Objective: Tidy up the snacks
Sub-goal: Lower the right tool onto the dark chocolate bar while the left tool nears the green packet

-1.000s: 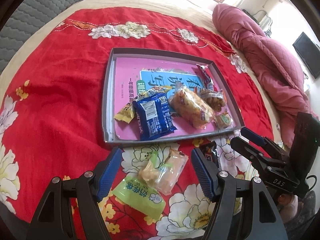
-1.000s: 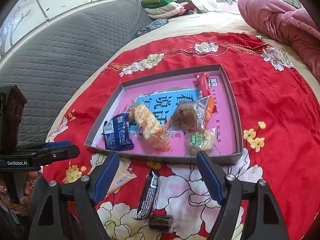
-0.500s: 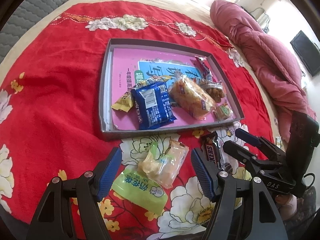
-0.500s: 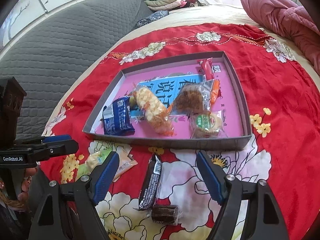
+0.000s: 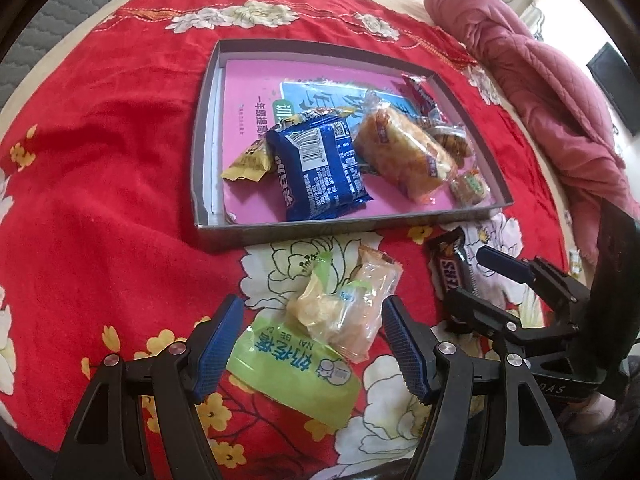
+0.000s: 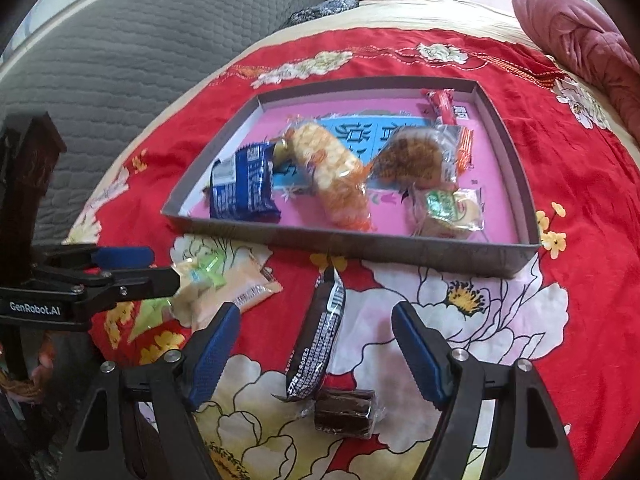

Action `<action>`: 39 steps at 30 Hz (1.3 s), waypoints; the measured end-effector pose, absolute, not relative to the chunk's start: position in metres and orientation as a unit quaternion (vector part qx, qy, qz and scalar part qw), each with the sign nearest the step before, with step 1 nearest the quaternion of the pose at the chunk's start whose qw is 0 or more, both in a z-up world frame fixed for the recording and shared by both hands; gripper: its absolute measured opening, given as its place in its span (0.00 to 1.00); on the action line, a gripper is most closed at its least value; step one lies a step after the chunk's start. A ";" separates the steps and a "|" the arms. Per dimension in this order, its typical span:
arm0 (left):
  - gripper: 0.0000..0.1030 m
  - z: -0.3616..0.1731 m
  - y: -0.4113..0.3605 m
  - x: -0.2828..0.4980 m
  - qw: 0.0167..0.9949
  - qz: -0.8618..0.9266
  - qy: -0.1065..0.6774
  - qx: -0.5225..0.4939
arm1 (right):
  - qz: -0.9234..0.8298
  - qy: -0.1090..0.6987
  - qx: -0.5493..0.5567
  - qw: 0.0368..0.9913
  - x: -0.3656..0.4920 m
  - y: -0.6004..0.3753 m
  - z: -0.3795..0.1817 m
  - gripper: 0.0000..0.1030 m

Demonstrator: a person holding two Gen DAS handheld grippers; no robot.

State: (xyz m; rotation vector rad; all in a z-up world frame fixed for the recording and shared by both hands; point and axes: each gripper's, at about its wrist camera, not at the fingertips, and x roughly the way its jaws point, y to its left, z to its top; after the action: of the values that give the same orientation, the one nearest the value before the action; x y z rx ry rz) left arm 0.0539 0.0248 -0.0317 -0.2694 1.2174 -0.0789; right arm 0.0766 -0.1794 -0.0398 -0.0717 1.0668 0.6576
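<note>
A shallow grey tray (image 5: 348,226) (image 6: 360,244) on the red flowered cloth holds a blue packet (image 5: 320,172), an orange cracker pack (image 5: 404,156), a round pastry (image 6: 412,158) and other snacks. In front of it lie a clear-wrapped pastry (image 5: 352,312) on a green packet (image 5: 296,364). My left gripper (image 5: 312,320) stands open around the pastry, pads apart from it. A black chocolate bar (image 6: 320,332) lies between the closing jaws of my right gripper (image 6: 316,320), untouched by the pads. A small brown chocolate (image 6: 346,406) lies beside the bar's near end.
The red flowered cloth (image 5: 100,160) covers a bed. A pink quilt (image 5: 540,80) is bunched at the far right, and a grey quilted headboard (image 6: 120,60) rises at the left. The two grippers hang side by side, a hand's width apart.
Both grippers have sunk toward the cloth. The pastry and the chocolate bar now sit deeper between their fingers and look larger.
</note>
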 end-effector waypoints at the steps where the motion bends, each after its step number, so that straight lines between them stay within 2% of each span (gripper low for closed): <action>1: 0.71 -0.033 0.025 0.054 0.811 -0.037 0.570 -0.123 | 0.308 0.501 -0.036 0.808 0.076 -0.179 -0.041 0.71; 7: 0.71 -0.041 0.023 0.054 0.809 -0.043 0.575 -0.116 | 0.308 0.512 -0.042 0.801 0.076 -0.177 -0.051 0.54; 18: 0.70 -0.053 0.027 0.053 0.809 -0.055 0.570 -0.129 | 0.304 0.513 -0.047 0.802 0.078 -0.176 -0.060 0.39; 20: 0.60 -0.056 0.028 0.053 0.807 -0.057 0.571 -0.136 | 0.303 0.513 -0.048 0.802 0.078 -0.176 -0.061 0.38; 26: 0.50 -0.059 0.027 0.053 0.808 -0.065 0.568 -0.140 | 0.303 0.507 -0.066 0.804 0.077 -0.171 -0.063 0.36; 39: 0.37 -0.063 0.022 0.055 0.821 -0.074 0.551 -0.130 | 0.304 0.499 -0.077 0.808 0.079 -0.165 -0.066 0.29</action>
State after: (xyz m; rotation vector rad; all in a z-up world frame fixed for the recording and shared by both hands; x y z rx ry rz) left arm 0.0554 0.0220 -0.0633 -0.2761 1.1716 -0.1575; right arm 0.0793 -0.1648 -0.0658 -0.1656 1.0682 0.6509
